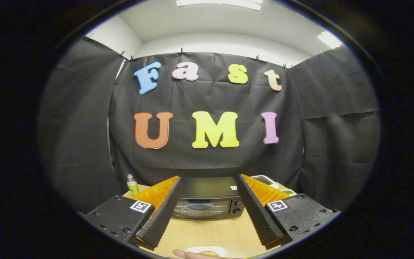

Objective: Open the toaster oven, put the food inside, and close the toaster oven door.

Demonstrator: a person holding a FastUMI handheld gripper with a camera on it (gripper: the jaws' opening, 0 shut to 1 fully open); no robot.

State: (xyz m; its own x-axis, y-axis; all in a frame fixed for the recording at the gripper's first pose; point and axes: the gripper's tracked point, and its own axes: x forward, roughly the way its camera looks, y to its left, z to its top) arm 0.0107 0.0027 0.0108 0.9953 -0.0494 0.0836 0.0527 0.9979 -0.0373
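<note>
I see one toaster oven (207,203), door closed, on the table (225,233) beyond my gripper (207,183), fingers spread wide, gripping nothing. Nearest me, one plate (207,250), cut off, perhaps holds the food.

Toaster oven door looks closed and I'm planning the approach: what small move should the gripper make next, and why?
Probably ease forward and down toward the door handle. The toaster oven sits beyond the gripper, its door closed, and the fingers are spread wide with nothing between them. The food on the white plate, under the gripper beside a hand, can't go in until that door opens.
</note>
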